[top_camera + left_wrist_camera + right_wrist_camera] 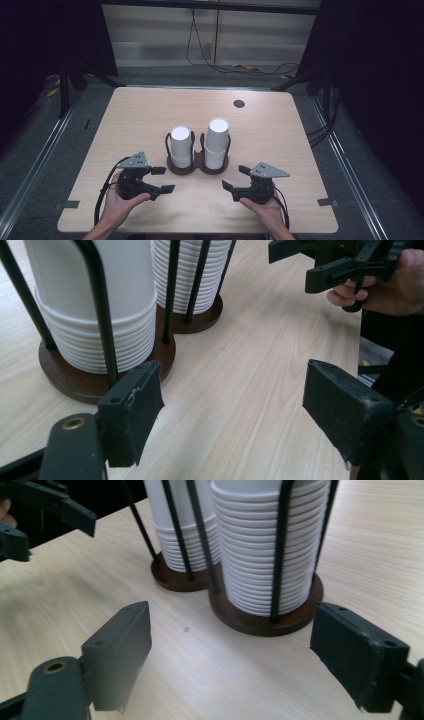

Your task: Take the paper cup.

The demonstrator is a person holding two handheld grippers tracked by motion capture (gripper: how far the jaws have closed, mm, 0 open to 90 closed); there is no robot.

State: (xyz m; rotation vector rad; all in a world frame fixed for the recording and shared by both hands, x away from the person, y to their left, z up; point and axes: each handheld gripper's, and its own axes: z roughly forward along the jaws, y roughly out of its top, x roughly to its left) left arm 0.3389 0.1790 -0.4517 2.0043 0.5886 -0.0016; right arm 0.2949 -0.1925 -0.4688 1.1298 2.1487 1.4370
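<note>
I held both tools low over the pale wooden bench (pixel 150 115), near its front edge. The left hand-held gripper (pixel 161 179) had its jaws parted with nothing between them, bare wood showing in the gap. The right hand-held gripper (pixel 236 177) stood the same way, jaws apart and holding nothing. Between and just beyond them, at mid-bench, sat a dark brown double holder (pixel 197 168) with thin black upright rods. Its left ring carried a shorter stack of white paper cups (pixel 181 146); its right ring carried a taller stack (pixel 217 142), the two stacks side by side, both upright. Neither tool touched the holder: each pointed inward toward it from its own side, the left one near the shorter stack's base, the right one near the taller stack's base.
</note>
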